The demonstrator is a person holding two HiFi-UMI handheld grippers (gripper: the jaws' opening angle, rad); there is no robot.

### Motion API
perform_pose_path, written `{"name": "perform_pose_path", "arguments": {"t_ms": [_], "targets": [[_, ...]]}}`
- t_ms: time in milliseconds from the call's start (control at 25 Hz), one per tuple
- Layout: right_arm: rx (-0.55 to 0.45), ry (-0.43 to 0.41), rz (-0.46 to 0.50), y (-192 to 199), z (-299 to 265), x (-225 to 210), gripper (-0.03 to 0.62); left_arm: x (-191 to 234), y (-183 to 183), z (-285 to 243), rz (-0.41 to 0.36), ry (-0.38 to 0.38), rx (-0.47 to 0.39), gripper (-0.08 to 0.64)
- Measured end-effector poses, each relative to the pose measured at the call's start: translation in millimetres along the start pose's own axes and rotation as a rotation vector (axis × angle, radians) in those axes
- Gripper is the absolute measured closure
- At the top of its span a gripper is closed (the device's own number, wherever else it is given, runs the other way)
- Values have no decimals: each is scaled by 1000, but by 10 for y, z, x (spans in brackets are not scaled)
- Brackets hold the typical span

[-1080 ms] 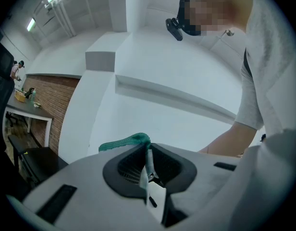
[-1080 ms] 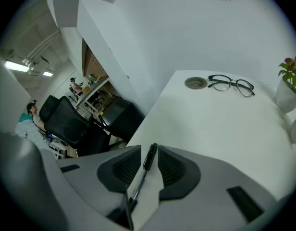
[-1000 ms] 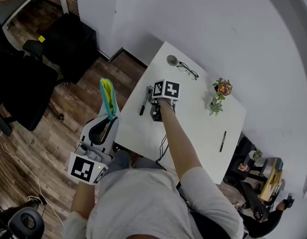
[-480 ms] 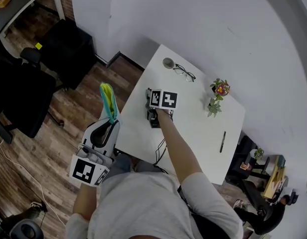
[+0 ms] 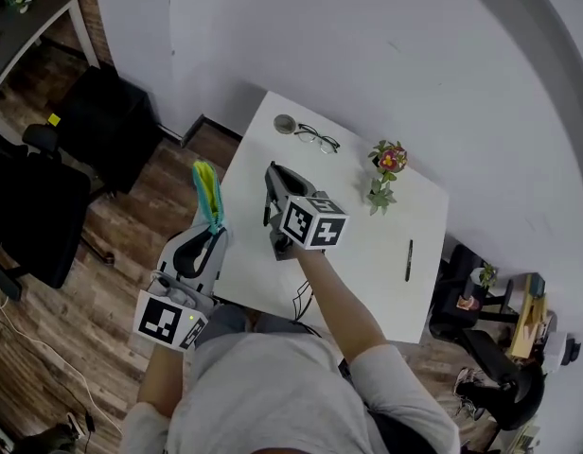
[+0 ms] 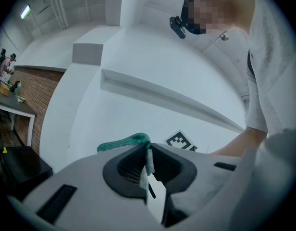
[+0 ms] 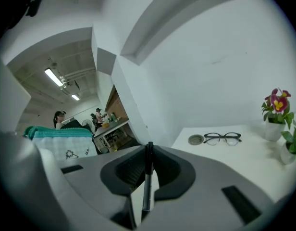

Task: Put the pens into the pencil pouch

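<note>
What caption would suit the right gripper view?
Right gripper clamps a black pen, with glasses and flowers on the white table beyond.

The left gripper (image 6: 147, 163) pinches the pale edge of the teal pencil pouch (image 6: 123, 142) between its jaws, a marker cube (image 6: 180, 140) showing just beyond.

Left tongs (image 6: 147, 159) clamped, level, right tongs (image 7: 148, 163) clamped, arm extended
</note>
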State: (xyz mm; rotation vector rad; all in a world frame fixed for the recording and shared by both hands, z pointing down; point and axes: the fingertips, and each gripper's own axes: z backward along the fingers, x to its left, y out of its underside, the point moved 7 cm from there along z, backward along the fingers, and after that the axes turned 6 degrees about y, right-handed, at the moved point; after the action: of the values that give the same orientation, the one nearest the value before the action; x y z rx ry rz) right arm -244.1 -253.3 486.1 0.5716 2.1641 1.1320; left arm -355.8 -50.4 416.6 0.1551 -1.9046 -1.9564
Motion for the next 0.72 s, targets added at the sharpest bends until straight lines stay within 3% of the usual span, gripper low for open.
{"name": "perform_pose_path", "arguments": {"t_ms": [720], "targets": [[-538, -244, 170, -1291, 1487, 325, 528, -754, 40, -617, -44, 156, 24, 506]]}}
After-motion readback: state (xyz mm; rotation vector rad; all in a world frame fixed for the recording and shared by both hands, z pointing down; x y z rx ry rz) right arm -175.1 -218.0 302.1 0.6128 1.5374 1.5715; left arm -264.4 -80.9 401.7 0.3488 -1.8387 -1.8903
